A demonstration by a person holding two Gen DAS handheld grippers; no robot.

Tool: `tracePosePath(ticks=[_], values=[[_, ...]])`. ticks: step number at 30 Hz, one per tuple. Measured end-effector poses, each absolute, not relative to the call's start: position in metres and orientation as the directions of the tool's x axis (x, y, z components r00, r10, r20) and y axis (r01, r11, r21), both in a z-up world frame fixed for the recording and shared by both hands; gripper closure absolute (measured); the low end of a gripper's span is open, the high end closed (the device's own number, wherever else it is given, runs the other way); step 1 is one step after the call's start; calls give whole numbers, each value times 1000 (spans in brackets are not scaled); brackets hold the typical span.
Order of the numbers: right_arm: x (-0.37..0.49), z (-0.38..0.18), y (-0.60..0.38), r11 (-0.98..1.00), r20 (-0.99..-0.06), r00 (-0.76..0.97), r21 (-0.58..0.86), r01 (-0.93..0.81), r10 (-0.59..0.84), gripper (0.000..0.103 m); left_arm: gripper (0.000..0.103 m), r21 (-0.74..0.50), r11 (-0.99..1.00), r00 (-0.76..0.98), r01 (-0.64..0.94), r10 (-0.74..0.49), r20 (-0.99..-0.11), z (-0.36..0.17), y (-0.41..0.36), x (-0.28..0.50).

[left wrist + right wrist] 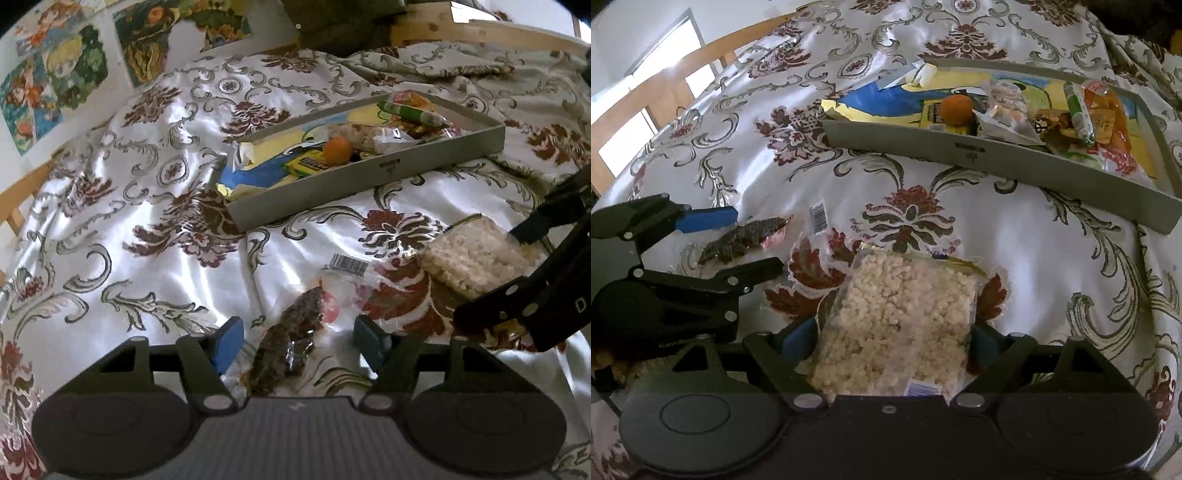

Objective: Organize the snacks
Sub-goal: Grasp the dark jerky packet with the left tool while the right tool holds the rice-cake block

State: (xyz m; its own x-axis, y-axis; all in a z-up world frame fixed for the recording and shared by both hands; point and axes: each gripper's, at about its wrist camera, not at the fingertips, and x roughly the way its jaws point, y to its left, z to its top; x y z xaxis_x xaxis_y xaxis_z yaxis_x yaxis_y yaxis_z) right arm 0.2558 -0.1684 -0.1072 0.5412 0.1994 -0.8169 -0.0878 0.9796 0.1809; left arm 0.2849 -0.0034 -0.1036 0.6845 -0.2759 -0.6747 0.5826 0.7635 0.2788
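A brown snack bar in clear wrap [291,339] lies on the bedspread between the open blue fingers of my left gripper [299,345]; the pads stand apart from it. It also shows in the right wrist view [742,240]. A pale rice-crisp bar in clear wrap [897,321] lies between the fingers of my right gripper [892,338], whose blue pads sit against its sides. The same bar shows in the left wrist view [476,254]. A grey shallow box [369,184] holds several snacks and an orange fruit [338,149].
The patterned satin bedspread [129,221] covers the bed. The grey box [997,155] lies beyond both grippers. A wooden bed frame [665,92] runs along the left; posters [55,74] hang on the wall.
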Motion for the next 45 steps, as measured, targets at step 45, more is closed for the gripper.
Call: tracePosePath(ticks=[45], values=[[241, -99, -181, 980, -735, 650, 180, -88, 193, 26, 71, 200, 836, 677, 511, -249, -692, -88, 0, 279]])
